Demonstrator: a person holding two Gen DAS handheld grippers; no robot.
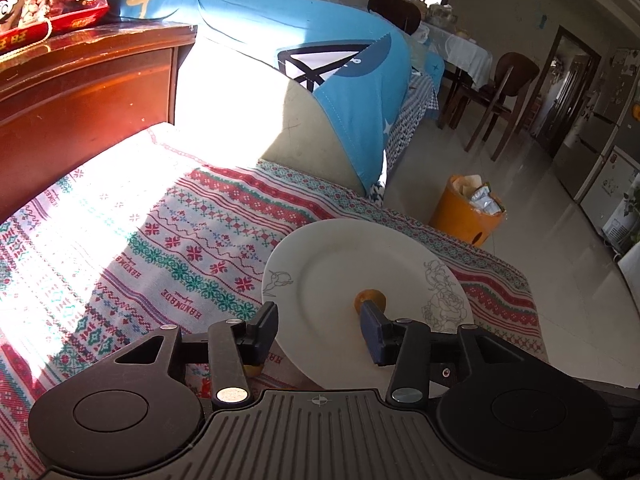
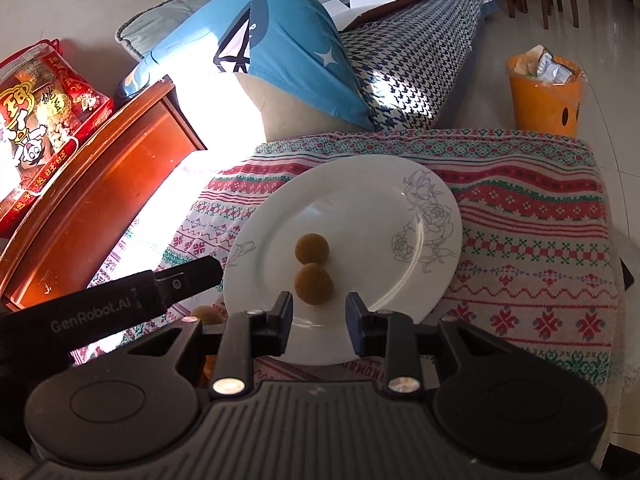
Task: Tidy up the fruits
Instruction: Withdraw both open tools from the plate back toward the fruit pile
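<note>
Two small round fruits [image 2: 312, 248] sit mid-plate [image 2: 400, 280], w/ a third fruit [image 2: 206, 314] on the cloth [image 2: 540, 240] off the plate's near-left edge. They look light, firm, prone to roll; I'd pinch across the middle. My right gripper [image 2: 319, 314] is spread, empty, just short of the nearer one. Left gripper [image 1: 318, 330] is wide apart too, holding nothing.

Left wrist view looked down from close above the plate's [image 1: 340, 264] near-left edge, facing the dining area. Right wrist view looked down from close above its near rim, facing the sofa. Both shared the plate, patterned cloth [image 2: 532, 240] and orange bin [image 1: 464, 216].
</note>
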